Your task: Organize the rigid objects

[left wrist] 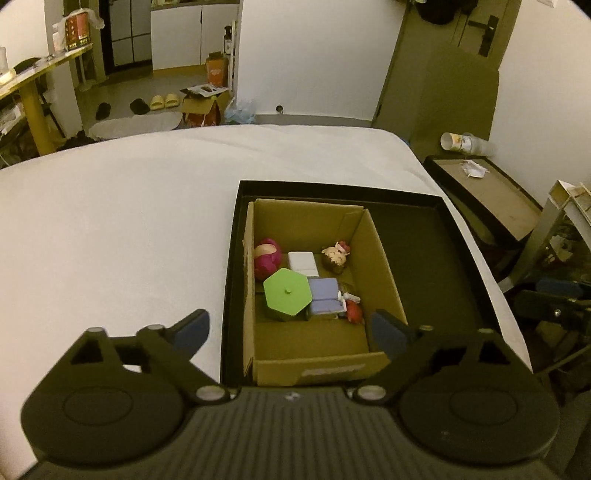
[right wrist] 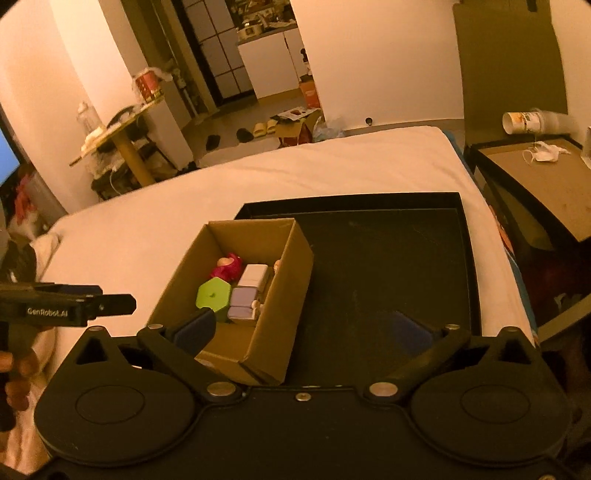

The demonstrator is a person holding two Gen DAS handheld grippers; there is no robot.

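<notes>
A lived-in home: a white-sheeted bed [left wrist: 147,221], slippers [left wrist: 164,100] on the far floor, kitchen cabinets [left wrist: 192,33] beyond.

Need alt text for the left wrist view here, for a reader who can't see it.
An open cardboard box sits in the left part of a black tray on a white bed, holding a green hexagonal container, small figurines and pale blocks. The left gripper hovers above with open, empty jaws.
</notes>
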